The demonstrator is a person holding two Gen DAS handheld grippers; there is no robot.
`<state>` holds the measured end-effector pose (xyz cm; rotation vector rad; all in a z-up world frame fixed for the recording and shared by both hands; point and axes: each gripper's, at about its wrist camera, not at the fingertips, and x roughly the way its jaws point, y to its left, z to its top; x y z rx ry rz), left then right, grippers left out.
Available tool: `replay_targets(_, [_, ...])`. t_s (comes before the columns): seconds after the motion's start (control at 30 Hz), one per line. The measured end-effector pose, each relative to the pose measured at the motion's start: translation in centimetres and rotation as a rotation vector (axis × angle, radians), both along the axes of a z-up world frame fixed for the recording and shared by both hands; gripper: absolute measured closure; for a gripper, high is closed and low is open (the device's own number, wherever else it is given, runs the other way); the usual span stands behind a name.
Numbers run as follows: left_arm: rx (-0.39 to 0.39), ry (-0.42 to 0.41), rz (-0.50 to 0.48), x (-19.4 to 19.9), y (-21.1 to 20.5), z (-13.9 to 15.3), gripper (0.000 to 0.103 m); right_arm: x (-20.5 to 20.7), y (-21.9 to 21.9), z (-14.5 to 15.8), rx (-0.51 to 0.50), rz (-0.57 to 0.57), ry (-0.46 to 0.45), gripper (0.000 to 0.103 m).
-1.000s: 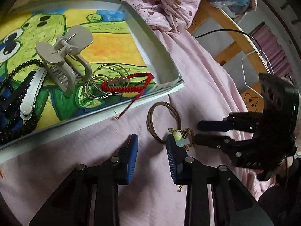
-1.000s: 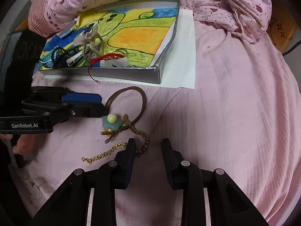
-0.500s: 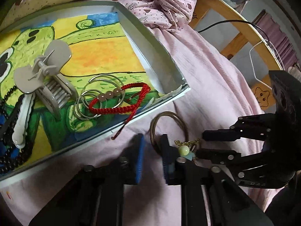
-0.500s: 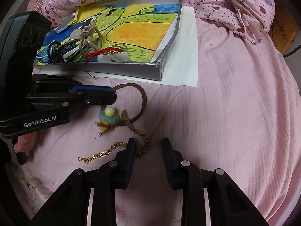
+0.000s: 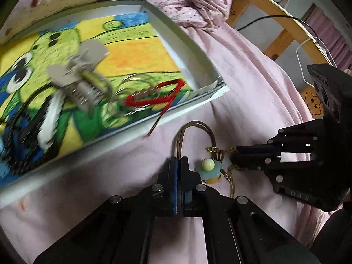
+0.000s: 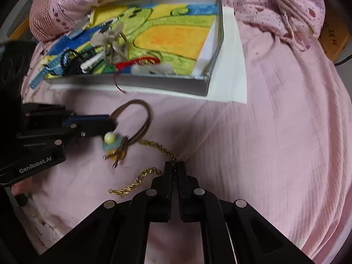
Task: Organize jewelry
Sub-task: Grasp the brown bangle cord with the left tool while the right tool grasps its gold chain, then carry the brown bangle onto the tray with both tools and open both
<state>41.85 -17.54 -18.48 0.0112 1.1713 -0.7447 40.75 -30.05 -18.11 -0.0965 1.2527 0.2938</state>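
A brown hair tie (image 5: pixel 193 129) with a blue-and-yellow flower charm (image 5: pixel 209 169) lies on the pink bedsheet, tangled with a gold chain (image 6: pixel 158 148). My left gripper (image 5: pixel 178 161) is shut on the hair tie's loop; it shows in the right wrist view (image 6: pixel 111 124) too. My right gripper (image 6: pixel 175 168) is shut on the gold chain, whose loose end (image 6: pixel 132 183) trails left; it shows in the left wrist view (image 5: pixel 233 156). A shallow box (image 5: pixel 191 50) with a green cartoon lining holds a grey claw clip (image 5: pixel 81 81), a red cord bracelet (image 5: pixel 154 100), metal rings and black beads.
White paper (image 6: pixel 231 66) lies under the box. A dotted pink pillow (image 6: pixel 275 4) sits behind it. A wooden bed frame (image 5: pixel 275 17) and a black cable (image 5: pixel 275 17) are at the right in the left wrist view.
Both grippers have closed: the left on the hair tie's loop, the right on the gold chain. The left gripper moved forward toward the box.
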Motion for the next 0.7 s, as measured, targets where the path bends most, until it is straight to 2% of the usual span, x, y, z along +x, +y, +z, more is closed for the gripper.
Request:
replay_targets(0.2, [0.005, -0.001, 0.090, -0.8, 2.2, 1.1, 0.103, -0.3, 1.0, 2.6, -0.022, -0.030, -0.097, 0.099])
replay_targets(0.5, [-0.040, -0.106, 0.185, -2.8, 5.2, 5.9, 0.103, -2.5, 0.8, 6.9, 0.013, -0.095, -0.237, 0.099])
replay_targets(0.7, [-0.087, -0.166, 0.235, -2.8, 6.7, 8.8, 0.103, -1.7, 2.4, 10.5, 0.057, -0.090, -0.429, 0.099])
